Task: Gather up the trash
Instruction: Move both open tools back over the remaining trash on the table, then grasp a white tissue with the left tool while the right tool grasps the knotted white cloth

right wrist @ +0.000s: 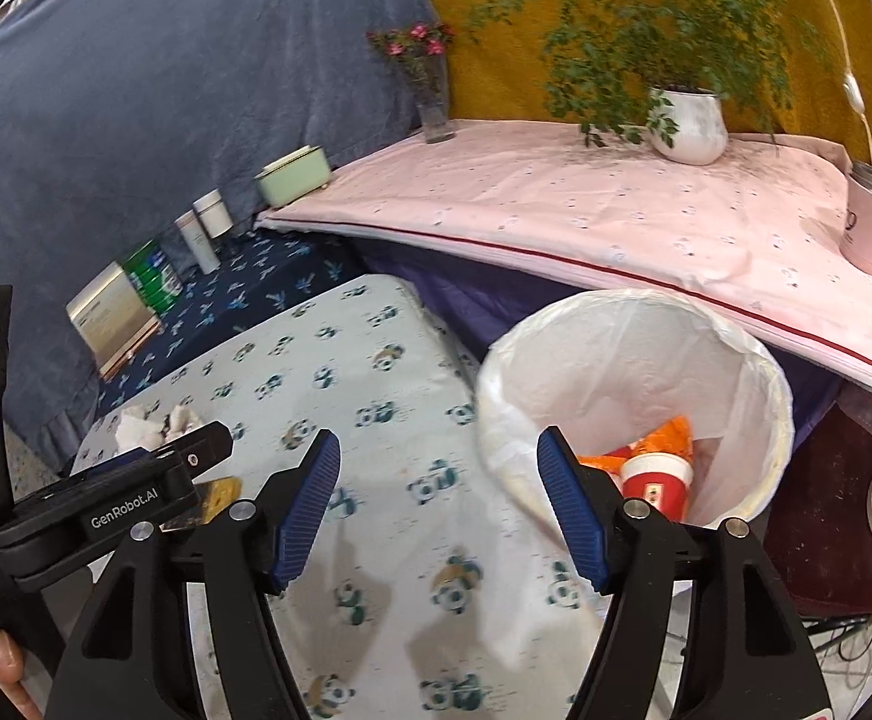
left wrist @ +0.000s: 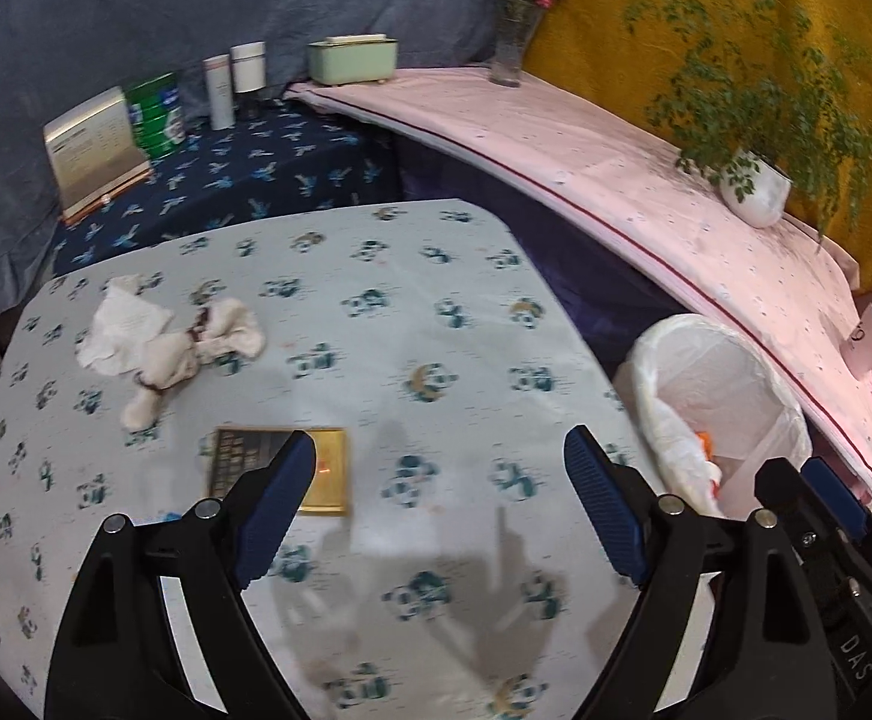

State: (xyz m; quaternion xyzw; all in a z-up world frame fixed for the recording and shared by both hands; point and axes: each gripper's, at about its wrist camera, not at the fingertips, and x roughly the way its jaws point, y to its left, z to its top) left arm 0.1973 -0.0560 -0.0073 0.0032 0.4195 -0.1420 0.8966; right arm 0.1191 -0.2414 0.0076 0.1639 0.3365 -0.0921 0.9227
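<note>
Your left gripper (left wrist: 439, 495) and right gripper (right wrist: 439, 489) both gape wide, holding nothing, over the panda-print table (left wrist: 376, 312). The lined trash bin (right wrist: 754, 360) stands just beside its right edge. Crumpled tissues (left wrist: 154, 342) lie far left; gold box (left wrist: 328, 474) sits near your left finger.

A blue drape (left wrist: 136, 18) and mustard cloth (left wrist: 736, 0) back the pink-covered shelf (left wrist: 556, 138).
</note>
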